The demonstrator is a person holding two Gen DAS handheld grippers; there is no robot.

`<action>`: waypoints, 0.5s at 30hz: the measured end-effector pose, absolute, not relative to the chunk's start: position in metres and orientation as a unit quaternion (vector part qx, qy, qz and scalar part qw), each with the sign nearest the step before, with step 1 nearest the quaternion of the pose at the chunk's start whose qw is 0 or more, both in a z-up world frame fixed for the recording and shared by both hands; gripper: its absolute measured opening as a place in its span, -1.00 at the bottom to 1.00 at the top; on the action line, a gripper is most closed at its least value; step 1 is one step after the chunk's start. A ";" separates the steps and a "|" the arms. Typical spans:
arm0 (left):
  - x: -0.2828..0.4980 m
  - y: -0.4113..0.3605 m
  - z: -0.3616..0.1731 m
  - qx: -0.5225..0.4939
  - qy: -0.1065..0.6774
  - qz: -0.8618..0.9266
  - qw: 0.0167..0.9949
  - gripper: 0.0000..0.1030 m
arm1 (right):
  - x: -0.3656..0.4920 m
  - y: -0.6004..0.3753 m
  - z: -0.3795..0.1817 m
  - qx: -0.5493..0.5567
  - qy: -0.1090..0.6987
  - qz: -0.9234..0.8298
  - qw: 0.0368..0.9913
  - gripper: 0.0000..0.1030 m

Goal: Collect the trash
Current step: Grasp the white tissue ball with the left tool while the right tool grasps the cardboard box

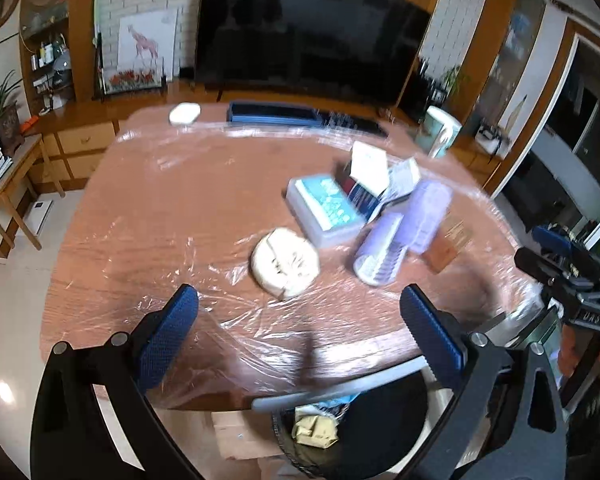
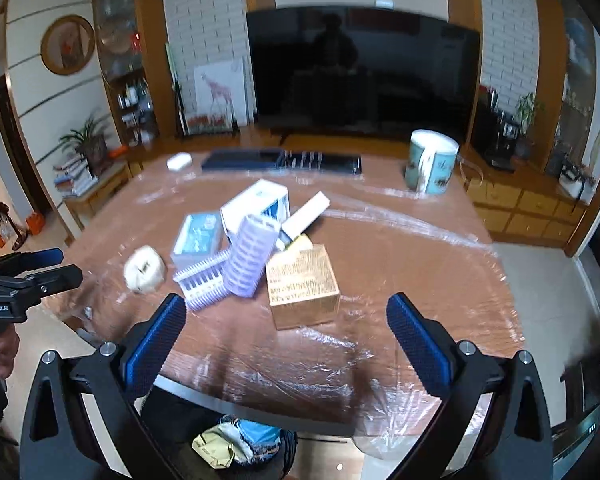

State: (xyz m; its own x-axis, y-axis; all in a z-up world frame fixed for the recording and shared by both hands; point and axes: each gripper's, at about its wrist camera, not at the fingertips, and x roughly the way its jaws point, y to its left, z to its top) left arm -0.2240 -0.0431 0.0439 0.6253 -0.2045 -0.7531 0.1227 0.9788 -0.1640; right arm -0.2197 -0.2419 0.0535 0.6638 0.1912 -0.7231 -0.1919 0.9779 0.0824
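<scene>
**Two empty tongs, one pile of junk waiting on the tabletop**

Standing here watching, and it looks like a between-picks moment. Both the left tongs [image 1: 300,336] and the right tongs [image 2: 286,344] are spread wide with nothing between the blue pads, hovering over the near edge of the tabletop [image 1: 172,200], which is wrapped in crinkly clear plastic film.

The trash is mostly bunched in the middle: a crumpled whitish wad [image 1: 285,262] sitting a bit apart on the left side of the pile, a pale blue-and-white packet [image 2: 198,238], a couple of purple ribbed plastic trays [image 2: 250,260] leaning on each other, a white carton [image 2: 256,204], and a gold-brown box [image 2: 302,284] nearest the right tongs. Below the table edge there's a dark bin [image 1: 360,428] with some yellowish and blue scraps already in it, so I'd guess a few pieces are done and plenty is left.

Next move, as I read it: the left tongs have the wad more or less straight ahead, the right ones have the gold box. Either needs a reach forward, a squeeze, then a carry back over the edge to the bin. The box looks rigid and wide, so it wants the tongs well open. The mug [image 2: 432,162] and the dark flat thing [image 2: 280,160] at the far side don't look like trash; I'd leave those alone
</scene>
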 end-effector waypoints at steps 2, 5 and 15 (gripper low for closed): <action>-0.215 -0.044 0.035 -0.032 0.432 -0.087 0.897 0.96 | -0.208 -0.238 0.041 -0.007 0.412 0.102 0.905 0.90; -0.202 -0.046 0.024 -0.009 0.441 -0.086 0.893 0.96 | -0.194 -0.235 0.024 -0.013 0.429 0.101 0.897 0.86; -0.165 -0.055 -0.005 0.034 0.467 -0.100 0.878 0.86 | -0.155 -0.234 -0.008 -0.015 0.467 0.092 0.879 0.61</action>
State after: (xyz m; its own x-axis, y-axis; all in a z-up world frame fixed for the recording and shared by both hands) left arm -0.1647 -0.0552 -0.0050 0.5445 -0.1450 -0.8262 0.2075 0.9776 -0.0348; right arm -0.1550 -0.2336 -0.0084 0.5472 0.1472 -0.8240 -0.1757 0.9827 0.0588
